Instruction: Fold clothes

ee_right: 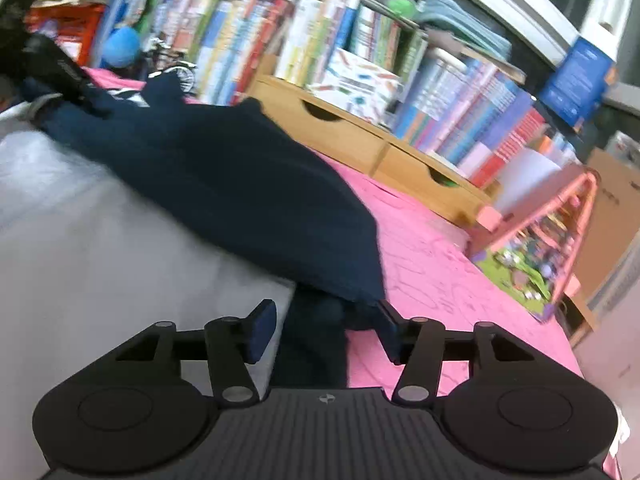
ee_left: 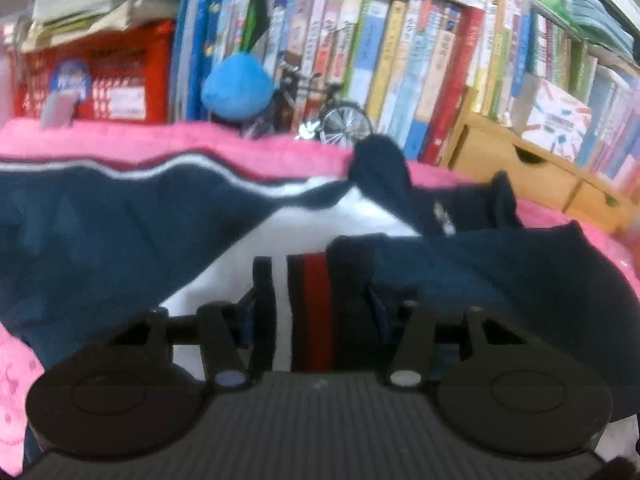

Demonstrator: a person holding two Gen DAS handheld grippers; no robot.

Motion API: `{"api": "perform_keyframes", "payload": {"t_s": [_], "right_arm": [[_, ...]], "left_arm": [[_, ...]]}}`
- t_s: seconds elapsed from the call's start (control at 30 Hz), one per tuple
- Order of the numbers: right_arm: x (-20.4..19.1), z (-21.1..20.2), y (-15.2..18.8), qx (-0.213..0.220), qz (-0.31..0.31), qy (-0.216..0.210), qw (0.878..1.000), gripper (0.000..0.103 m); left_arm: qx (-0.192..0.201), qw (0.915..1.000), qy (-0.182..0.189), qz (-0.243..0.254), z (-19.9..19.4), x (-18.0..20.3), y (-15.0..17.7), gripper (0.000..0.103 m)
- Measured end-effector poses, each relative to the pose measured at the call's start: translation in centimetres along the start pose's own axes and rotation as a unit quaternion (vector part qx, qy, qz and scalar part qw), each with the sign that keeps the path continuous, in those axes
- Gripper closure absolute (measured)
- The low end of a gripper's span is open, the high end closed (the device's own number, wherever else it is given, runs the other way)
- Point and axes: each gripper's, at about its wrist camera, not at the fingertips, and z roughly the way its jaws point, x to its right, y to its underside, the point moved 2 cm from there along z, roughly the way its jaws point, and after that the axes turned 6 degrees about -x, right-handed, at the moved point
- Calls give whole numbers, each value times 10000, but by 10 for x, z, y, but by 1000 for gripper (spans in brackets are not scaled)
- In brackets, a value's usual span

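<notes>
Between the 2 fingers of the left gripper (ee_left: 316,304) lies a navy, white and red garment (ee_left: 120,232), spread over a pink blanket (ee_left: 160,140). Its red and white stripes run straight ahead of the gripper, and the fingers stand apart with no visible pressure on the cloth, so the gripper is spread rather than pinching. Beyond the garment and up from the gripper stands a row of upright books (ee_left: 400,60), their spine lettering too blurred to read. Up and left of the gripper sits a red crate (ee_left: 120,76) stacked with papers on top; a blue round sticker on it cannot be read. A blue plush ball (ee_left: 236,88) and a small model bicycle (ee_left: 332,116) sit in front of the books. Right of them is a wooden drawer unit (ee_left: 532,176) with its drawers closed.

Ahead of the right gripper (ee_right: 324,328) a navy fold of the garment (ee_right: 240,184) drapes over a grey-white panel, its lower corner lying between the spread fingers, which do not clamp it. Off to its right, on the blanket (ee_right: 440,280), stands a pink-framed toy (ee_right: 552,240). Far up and right, a blue box (ee_right: 576,80) carries print too small to read.
</notes>
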Motion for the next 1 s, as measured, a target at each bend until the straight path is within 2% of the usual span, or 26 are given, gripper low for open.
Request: {"api": "perform_keyframes", "payload": {"t_s": [0.1,0.13,0.27,0.33,0.4,0.47,0.5,0.57,0.63,0.7,0.77,0.8,0.9,1.0], "right_arm": [[5,10,-5,-45,23,175,9998,49],[11,15,-6,-80,132,214,9997,49],[44,27,-7,-198,888,-181,9957,49],[62,28,-4,-137,1333,-555,9894,48],[82,26,1,27,1898,-1082,9758,48],[95,31,3,-6,2381,-1367,9616,49],[96,36,3,-118,2449,-1328,9603,50],[88,43,2,-259,2261,-1102,9675,55],[80,48,2,-376,2153,-1001,9707,56],[77,55,2,-463,2256,-1054,9674,59],[74,61,3,-548,2296,-1048,9661,61],[70,61,3,-497,2216,-970,9690,61],[61,57,3,-466,2006,-787,9754,61],[64,59,4,-475,2088,-867,9729,61]], "left_arm": [[165,9997,-86,132,-4,0,-3,52],[114,9997,-148,173,-2,0,-4,51],[70,9994,-286,190,-9,-5,-6,47],[296,9989,-98,352,-22,1,-13,33],[511,9970,185,551,-33,11,-22,30],[530,9927,689,833,-37,36,-36,28],[454,9898,959,956,-34,55,-42,27],[212,9831,1428,1126,-22,92,-51,23],[-136,9776,1735,1183,2,133,-59,22],[-536,9727,1877,1254,32,174,-61,21],[-974,9658,1976,1368,63,210,-58,19],[-1134,9639,1915,1464,76,226,-55,15],[-1297,9520,1751,2148,100,258,-43,15],[-1489,9391,1713,2580,114,267,-38,16]]}}
